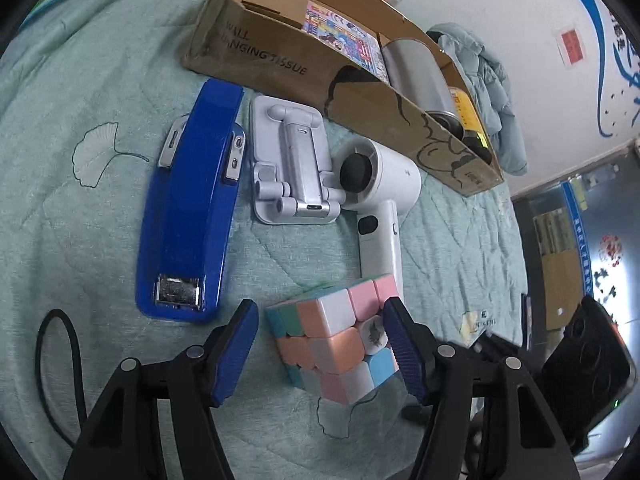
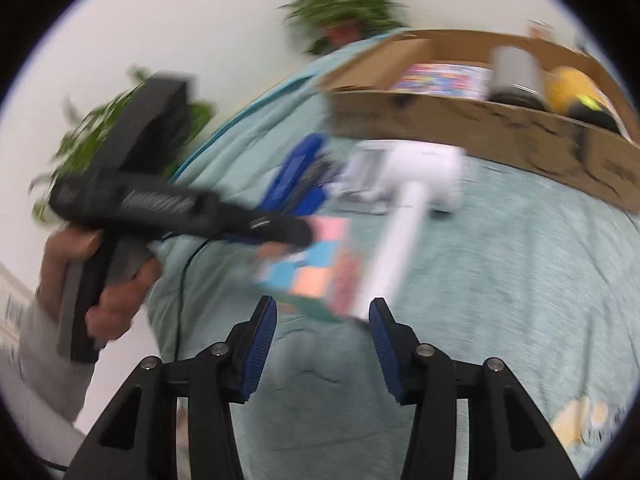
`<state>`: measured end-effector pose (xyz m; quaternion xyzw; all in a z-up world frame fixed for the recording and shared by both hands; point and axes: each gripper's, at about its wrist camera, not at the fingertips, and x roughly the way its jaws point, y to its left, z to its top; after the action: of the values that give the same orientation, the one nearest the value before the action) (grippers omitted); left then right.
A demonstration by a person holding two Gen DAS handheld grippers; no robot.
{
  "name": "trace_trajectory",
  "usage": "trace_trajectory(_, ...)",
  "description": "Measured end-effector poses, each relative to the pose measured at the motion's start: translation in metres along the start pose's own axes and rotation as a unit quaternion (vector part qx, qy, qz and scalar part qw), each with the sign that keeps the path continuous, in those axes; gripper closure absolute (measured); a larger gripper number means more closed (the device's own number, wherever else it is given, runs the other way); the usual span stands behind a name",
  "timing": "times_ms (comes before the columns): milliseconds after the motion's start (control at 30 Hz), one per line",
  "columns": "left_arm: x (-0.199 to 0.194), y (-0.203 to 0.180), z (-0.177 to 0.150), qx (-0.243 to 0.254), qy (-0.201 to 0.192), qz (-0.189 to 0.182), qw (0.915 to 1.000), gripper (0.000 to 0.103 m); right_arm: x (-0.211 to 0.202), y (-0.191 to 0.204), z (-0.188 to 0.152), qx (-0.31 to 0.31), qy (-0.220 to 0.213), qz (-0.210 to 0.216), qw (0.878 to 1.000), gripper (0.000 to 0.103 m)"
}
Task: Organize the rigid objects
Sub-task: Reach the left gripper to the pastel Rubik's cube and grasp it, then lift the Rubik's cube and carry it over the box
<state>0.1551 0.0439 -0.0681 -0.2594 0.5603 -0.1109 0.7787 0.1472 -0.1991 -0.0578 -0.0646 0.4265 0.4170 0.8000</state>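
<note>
Cube point(image 1: 340, 340) on green quilt, in front of the cardboard box point(image 1: 280, 68), sits between the left gripper point(image 1: 324, 350)'s open jaws, one pad touching; right gripper point(image 2: 322, 346) open, empty; pick-up apparently under way; next: squeeze, lift toward the box.

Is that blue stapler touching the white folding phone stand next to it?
Apart. The left wrist view shows a strip of green quilt between the stapler and the phone stand.

A pastel cube point(image 1: 334, 338) sits between the left gripper point(image 1: 322, 346) jaws, right pad touching it.
</note>
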Motion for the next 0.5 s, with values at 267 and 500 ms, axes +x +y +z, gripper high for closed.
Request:
trace_trajectory(267, -0.001, 0.003, -0.004, -0.01, 0.006, -0.025, 0.9996, 0.053, 0.034, 0.007, 0.008, 0.006, 0.012, 0.005, 1.0, 0.053)
trace_trajectory(500, -0.007, 0.012, -0.014, -0.024, 0.01, -0.035, 0.9991, 0.052, 0.041, 0.007, 0.003, 0.022, 0.033, 0.026, 0.999, 0.054)
